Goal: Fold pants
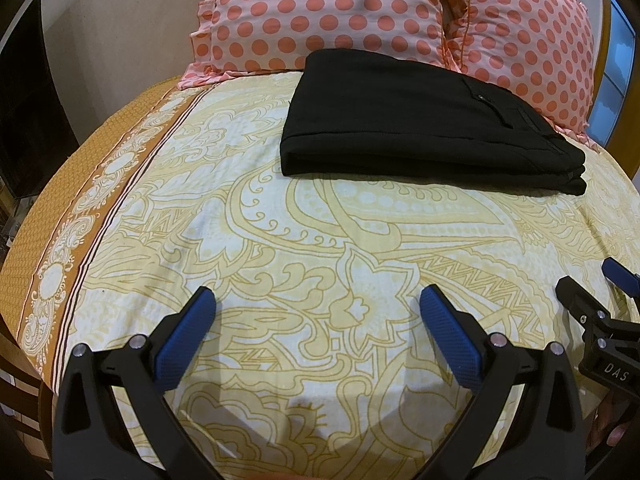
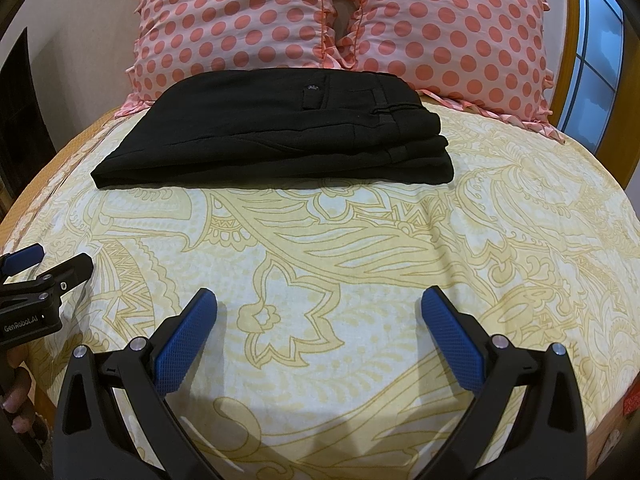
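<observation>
Black pants [image 1: 424, 120] lie folded into a flat rectangular stack on the bed, in front of the pillows; they also show in the right wrist view [image 2: 280, 136], with a pocket button on top. My left gripper [image 1: 318, 304] is open and empty, well short of the pants, above bare sheet. My right gripper [image 2: 319, 304] is also open and empty, at a similar distance from the pants. Each gripper shows at the edge of the other's view: the right one [image 1: 596, 292] and the left one [image 2: 44, 264].
The bed has a yellow and white paisley sheet [image 1: 320, 240] with an orange border [image 1: 48, 240] at the left. Two pink polka-dot pillows [image 2: 240, 20] [image 2: 452, 28] stand behind the pants. A wooden headboard and a window [image 2: 596, 60] are at the right.
</observation>
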`<state>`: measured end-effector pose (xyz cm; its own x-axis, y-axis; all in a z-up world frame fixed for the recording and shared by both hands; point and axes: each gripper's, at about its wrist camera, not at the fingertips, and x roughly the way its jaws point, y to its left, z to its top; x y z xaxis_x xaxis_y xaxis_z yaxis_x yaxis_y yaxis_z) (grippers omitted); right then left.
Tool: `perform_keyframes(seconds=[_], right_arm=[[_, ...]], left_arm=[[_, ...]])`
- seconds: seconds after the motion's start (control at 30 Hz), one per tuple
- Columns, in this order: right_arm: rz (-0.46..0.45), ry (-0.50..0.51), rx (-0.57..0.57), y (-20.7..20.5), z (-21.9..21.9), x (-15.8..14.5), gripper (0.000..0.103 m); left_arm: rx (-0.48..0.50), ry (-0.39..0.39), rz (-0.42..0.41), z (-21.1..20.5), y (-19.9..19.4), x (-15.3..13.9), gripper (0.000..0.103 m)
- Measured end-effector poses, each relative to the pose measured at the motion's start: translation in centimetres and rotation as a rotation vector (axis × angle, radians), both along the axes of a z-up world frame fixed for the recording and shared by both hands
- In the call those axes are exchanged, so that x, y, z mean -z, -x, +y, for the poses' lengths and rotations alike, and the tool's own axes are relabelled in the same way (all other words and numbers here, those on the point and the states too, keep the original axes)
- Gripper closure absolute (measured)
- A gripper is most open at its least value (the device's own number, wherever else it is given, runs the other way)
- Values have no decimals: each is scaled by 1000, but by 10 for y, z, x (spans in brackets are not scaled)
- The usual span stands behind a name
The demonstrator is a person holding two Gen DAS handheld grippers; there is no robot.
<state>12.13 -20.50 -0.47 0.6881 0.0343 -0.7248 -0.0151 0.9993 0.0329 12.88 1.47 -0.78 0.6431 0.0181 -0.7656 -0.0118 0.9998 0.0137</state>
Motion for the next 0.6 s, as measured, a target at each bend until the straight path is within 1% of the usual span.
perform_keyframes(seconds=[0.6], right_arm=[[-1,0,1,0,1,0,1]], left_arm=[[1,0,-2,0,0,0,2]])
